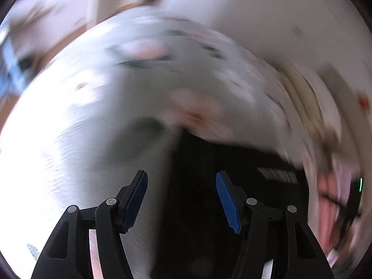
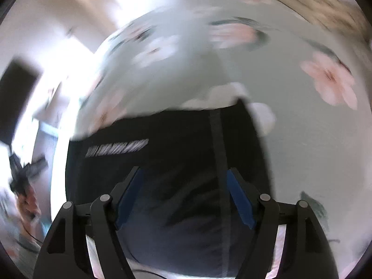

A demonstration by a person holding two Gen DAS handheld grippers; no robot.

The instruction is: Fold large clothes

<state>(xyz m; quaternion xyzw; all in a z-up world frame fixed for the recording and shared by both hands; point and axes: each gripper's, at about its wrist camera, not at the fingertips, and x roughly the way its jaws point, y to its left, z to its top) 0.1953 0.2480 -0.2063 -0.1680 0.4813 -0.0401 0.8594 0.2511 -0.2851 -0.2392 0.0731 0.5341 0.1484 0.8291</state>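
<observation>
A black garment (image 2: pixel 176 144) with a line of white lettering (image 2: pixel 116 147) and a grey stripe lies on a pale floral bedsheet (image 2: pixel 302 127). It also shows in the left wrist view (image 1: pixel 209 174), under and to the right of my left gripper. My left gripper (image 1: pixel 181 177) is open and empty, above the garment's left edge. My right gripper (image 2: pixel 183 174) is open and empty, right above the garment. Both views are blurred by motion.
The bedsheet (image 1: pixel 81 127) with pink flowers covers the bed. A pale wall and bright window area (image 2: pixel 69 23) lie to the left of the bed. A dark object (image 2: pixel 14 102) and clutter sit at the far left. A cream edge (image 1: pixel 304 97) runs along the right.
</observation>
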